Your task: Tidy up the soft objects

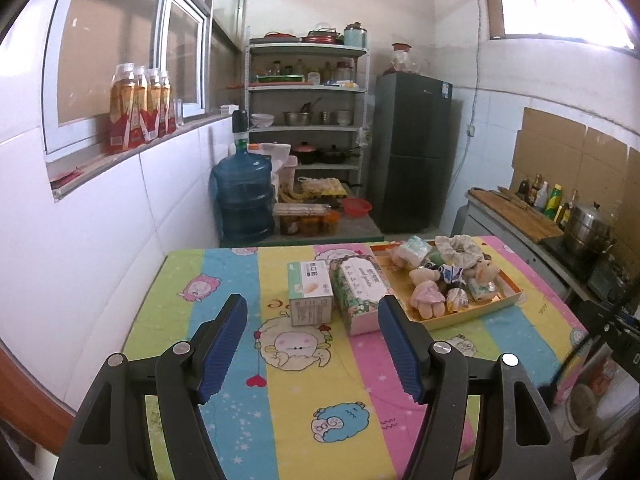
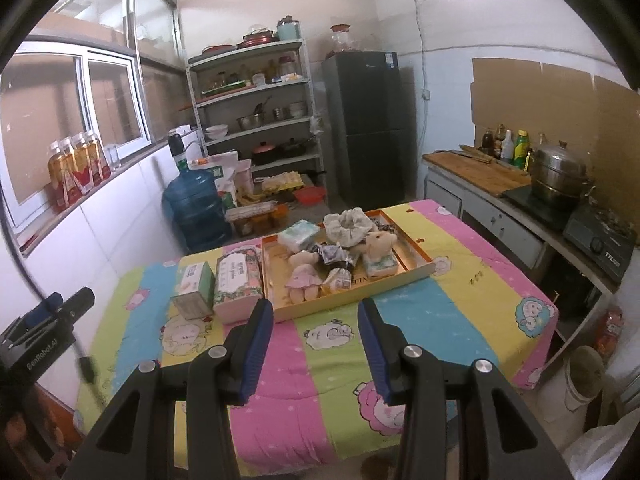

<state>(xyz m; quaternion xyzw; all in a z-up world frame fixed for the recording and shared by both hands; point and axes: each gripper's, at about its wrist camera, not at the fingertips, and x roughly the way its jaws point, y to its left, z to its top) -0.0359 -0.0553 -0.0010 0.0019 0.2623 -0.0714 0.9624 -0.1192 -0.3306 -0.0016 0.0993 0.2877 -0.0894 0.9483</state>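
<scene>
A shallow orange-rimmed tray [image 2: 416, 270] [image 1: 508, 300] sits on the cartoon-print tablecloth and holds plush bears [image 2: 302, 276] [image 1: 426, 292], a grey scrunchie [image 2: 346, 222] [image 1: 458, 250] and small tissue packs [image 2: 298, 236]. Left of the tray stand a floral tissue pack [image 2: 236, 280] [image 1: 358, 292] and a green-and-white tissue box [image 2: 194, 286] [image 1: 310, 292]. My left gripper [image 1: 312, 316] hovers open over the table, short of the two boxes, with nothing between its blue pads. My right gripper [image 2: 316, 316] is also open and empty, just short of the tray's near rim. The left gripper [image 2: 52, 312] shows at the right view's left edge.
The table [image 2: 460, 320] stands against a white tiled wall on the left. Behind it are a blue water jug [image 2: 194, 208], a metal shelf of cookware [image 2: 256, 120] and a dark fridge [image 2: 370, 128]. A counter with a steel pot [image 2: 558, 176] and bottles runs along the right.
</scene>
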